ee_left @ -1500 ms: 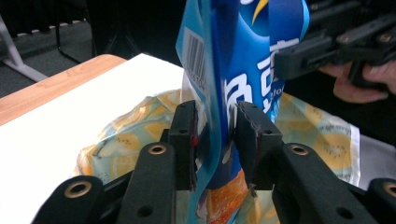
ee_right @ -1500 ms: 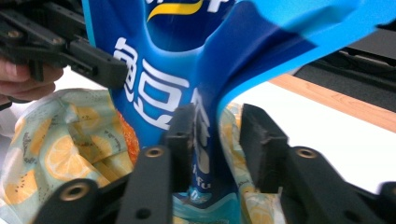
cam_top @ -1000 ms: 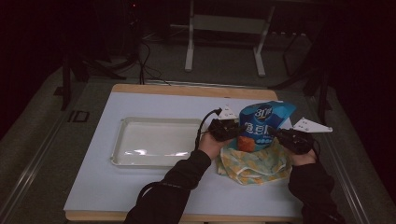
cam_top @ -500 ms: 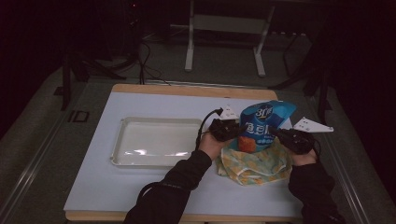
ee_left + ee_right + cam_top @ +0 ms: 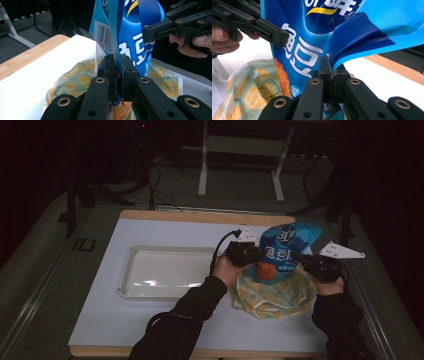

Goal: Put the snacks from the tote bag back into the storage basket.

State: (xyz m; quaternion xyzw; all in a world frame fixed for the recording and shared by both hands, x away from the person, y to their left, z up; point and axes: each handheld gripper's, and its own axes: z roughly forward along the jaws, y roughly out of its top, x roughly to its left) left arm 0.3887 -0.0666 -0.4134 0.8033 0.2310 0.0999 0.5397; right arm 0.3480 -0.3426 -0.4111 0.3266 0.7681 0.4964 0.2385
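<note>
While we pinch it from both sides at center right of the high view, the blue snack bag [image 5: 285, 251] stands upright over a lemon-print bag [image 5: 272, 292]; left gripper [image 5: 117, 75] and right gripper [image 5: 332, 75] both clamp its glossy, creased edges, barcode showing.

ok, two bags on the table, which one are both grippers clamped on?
The blue snack bag, held upright by the left gripper and right gripper on opposite edges. The lemon-print bag lies beneath it, ungripped.
</note>
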